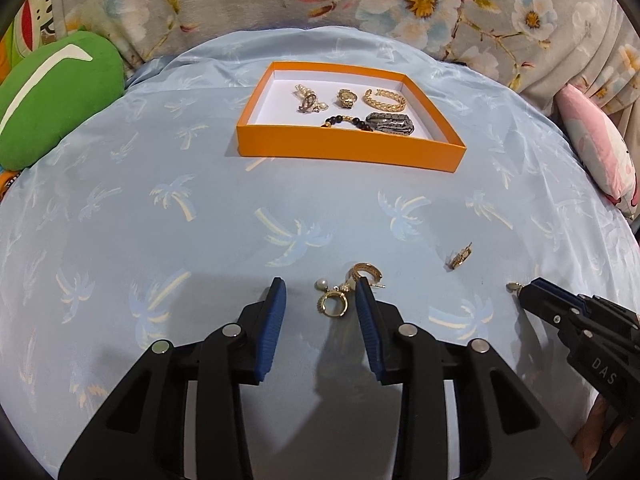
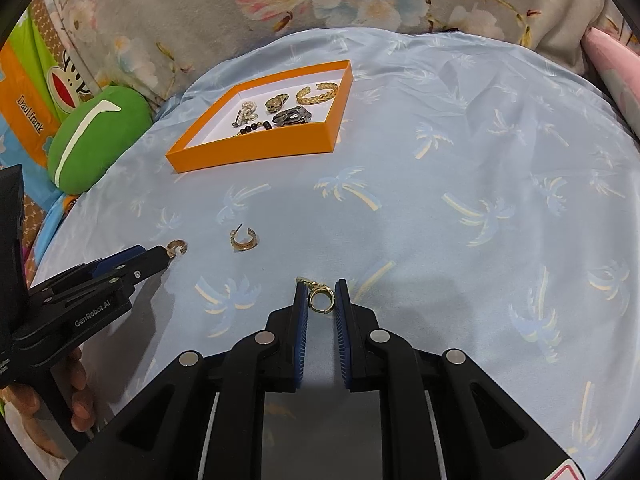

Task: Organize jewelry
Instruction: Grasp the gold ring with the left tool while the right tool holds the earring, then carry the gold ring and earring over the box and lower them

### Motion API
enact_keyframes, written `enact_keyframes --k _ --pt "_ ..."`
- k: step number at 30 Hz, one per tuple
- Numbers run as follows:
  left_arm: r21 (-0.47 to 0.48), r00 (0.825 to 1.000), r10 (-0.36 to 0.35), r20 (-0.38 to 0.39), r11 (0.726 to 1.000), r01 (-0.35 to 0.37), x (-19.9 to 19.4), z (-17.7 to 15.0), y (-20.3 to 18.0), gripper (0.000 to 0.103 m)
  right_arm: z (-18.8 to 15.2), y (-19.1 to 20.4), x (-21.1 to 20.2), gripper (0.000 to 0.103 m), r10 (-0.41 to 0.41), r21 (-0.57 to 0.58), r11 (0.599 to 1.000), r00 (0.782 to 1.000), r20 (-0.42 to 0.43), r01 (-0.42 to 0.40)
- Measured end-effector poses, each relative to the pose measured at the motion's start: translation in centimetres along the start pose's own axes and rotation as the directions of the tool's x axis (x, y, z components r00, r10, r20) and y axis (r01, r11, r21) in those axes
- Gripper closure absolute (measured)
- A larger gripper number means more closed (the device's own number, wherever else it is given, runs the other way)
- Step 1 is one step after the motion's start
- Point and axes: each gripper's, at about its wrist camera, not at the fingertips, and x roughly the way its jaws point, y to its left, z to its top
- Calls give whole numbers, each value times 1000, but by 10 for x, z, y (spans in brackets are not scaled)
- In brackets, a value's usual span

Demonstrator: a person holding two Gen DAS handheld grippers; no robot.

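Left gripper (image 1: 320,294) partly open, straddling a pearl-and-gold earring (image 1: 333,300) on the palm-print bedsheet (image 1: 200,240), pads not pressing. Right gripper (image 2: 321,296) clamped on a gold hoop earring (image 2: 321,299). Orange tray (image 1: 352,148) beyond holds bracelets.

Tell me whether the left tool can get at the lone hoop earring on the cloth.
Probably yes: the hoop earring lies on open cloth beside the left tool, nothing between them.
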Motion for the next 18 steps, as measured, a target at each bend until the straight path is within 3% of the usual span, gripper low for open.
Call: enact_keyframes --k 1,3,18 --pt "4 1000 1 -1 1000 -1 1 1 -1 70 0 0 0 90 0 0 1000 1000 0 0" --pt "14 1000 -1 -2 1000 1 1 1 -4 90 0 0 0 90 1 1 1000 1000 0 -1" --pt "-38 999 -43 28 998 44 -16 -3 3 90 2 4 -7 90 11 -10 1000 1000 27 -11"
